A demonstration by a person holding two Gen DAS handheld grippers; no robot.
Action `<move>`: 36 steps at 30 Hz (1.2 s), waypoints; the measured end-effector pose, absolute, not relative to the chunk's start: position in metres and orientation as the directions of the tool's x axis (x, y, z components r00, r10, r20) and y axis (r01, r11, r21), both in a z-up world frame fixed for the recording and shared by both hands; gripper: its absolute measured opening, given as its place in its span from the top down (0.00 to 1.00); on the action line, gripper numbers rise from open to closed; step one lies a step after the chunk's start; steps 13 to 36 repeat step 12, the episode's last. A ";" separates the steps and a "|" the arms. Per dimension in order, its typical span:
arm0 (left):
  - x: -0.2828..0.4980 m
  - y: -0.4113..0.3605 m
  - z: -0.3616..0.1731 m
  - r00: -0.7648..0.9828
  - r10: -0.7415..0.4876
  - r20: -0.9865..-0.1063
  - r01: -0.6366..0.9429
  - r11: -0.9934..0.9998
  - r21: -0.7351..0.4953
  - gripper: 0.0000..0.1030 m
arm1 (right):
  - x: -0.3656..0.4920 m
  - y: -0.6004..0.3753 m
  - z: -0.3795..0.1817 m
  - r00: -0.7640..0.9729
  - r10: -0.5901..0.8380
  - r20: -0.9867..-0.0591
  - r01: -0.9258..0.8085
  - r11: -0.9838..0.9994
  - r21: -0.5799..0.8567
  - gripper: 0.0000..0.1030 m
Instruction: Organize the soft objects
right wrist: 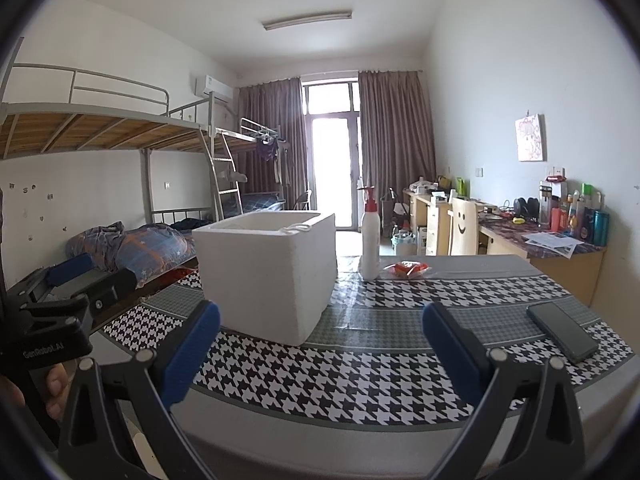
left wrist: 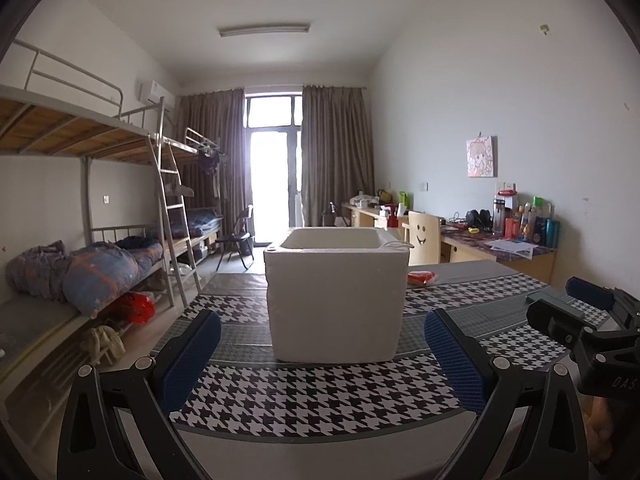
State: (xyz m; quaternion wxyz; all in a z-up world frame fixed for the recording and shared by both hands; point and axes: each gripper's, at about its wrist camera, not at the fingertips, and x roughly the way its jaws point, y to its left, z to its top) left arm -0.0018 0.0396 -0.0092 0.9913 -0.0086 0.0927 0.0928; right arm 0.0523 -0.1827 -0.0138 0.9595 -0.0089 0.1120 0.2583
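Note:
A white foam box [left wrist: 336, 292] stands on the houndstooth table cloth [left wrist: 320, 396], open at the top; a bit of white cord shows at its rim. It also shows in the right wrist view [right wrist: 268, 272]. A small red and white packet [right wrist: 406, 269] lies behind it, also seen in the left wrist view [left wrist: 422, 279]. My left gripper [left wrist: 322, 356] is open and empty, just in front of the box. My right gripper [right wrist: 320, 350] is open and empty, to the right front of the box. Each gripper shows at the edge of the other's view.
A white pump bottle [right wrist: 370, 236] stands behind the box. A dark phone [right wrist: 562, 332] lies at the table's right. Bunk beds [left wrist: 100, 216] line the left wall. A desk [right wrist: 552, 248] with bottles and a chair [right wrist: 462, 230] stand at the right.

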 end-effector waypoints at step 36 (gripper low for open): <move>-0.002 0.039 -0.010 0.965 0.182 -0.190 -0.184 0.983 0.005 0.01 | 0.055 -0.183 -0.014 0.840 0.493 -0.228 -0.496 0.867 0.045 0.01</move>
